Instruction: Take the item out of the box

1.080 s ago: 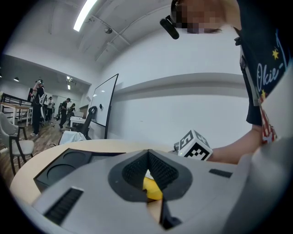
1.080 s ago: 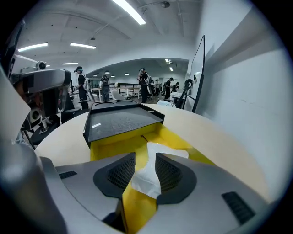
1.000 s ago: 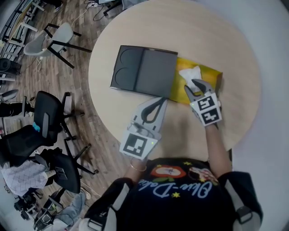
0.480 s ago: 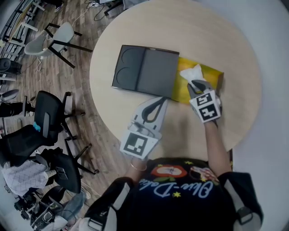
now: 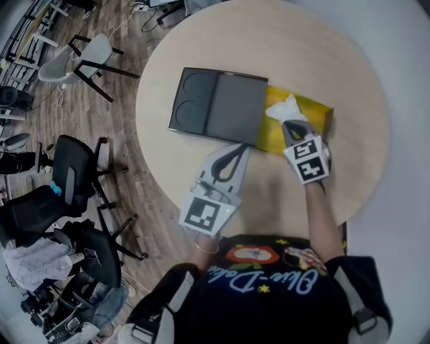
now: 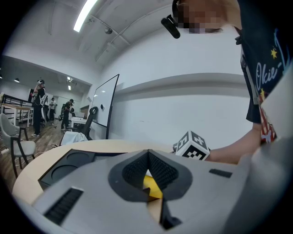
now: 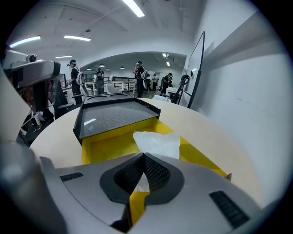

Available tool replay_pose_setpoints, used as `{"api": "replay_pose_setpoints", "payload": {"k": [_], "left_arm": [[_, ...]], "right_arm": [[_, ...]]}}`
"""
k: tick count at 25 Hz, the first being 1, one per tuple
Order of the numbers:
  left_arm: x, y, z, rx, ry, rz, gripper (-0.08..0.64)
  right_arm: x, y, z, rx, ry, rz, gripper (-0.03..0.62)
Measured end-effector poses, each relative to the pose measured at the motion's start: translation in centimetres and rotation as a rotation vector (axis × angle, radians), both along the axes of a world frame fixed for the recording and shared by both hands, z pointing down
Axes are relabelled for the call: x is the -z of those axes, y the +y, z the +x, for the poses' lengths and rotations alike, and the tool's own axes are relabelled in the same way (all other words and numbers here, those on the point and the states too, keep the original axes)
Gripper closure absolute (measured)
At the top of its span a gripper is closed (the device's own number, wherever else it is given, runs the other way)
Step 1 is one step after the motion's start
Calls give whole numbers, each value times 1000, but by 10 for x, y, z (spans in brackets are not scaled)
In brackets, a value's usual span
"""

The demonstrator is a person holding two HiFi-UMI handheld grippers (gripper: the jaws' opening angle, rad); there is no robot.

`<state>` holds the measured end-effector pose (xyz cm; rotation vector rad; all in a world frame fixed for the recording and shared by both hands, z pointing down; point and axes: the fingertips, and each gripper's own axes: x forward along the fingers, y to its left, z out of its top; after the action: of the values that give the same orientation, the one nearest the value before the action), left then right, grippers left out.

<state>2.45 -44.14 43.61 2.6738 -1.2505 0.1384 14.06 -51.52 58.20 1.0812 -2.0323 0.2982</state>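
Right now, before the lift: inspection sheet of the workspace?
Surface: round wooden table, light-coloured.
Job's things: black cover slid partly off yellow box; white plastic bag inside the box.
Clutter: nothing seen.
Grippers: right gripper closing tight on the bag's near edge; left gripper shut, empty, at the box's near edge.
Cables: loose cables on the floor past the table.
Surroundings: office chairs on wood floor.

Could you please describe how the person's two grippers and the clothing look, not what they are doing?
The left hand-held gripper and the right hand-held gripper are both light grey plastic, with two pointed jaws lined by black ribbed pads. Each carries a white cube with black square markers. The person wears a dark short-sleeved T-shirt with a colourful print.
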Motion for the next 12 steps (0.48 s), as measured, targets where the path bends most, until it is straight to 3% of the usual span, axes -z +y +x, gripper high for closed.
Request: {"api": "replay_pose_setpoints", "payload": {"k": [12], "left_arm": [[14, 6, -1, -13, -11, 50, 566]], "right_arm": [[63, 14, 1, -50, -154, 151, 592]]}}
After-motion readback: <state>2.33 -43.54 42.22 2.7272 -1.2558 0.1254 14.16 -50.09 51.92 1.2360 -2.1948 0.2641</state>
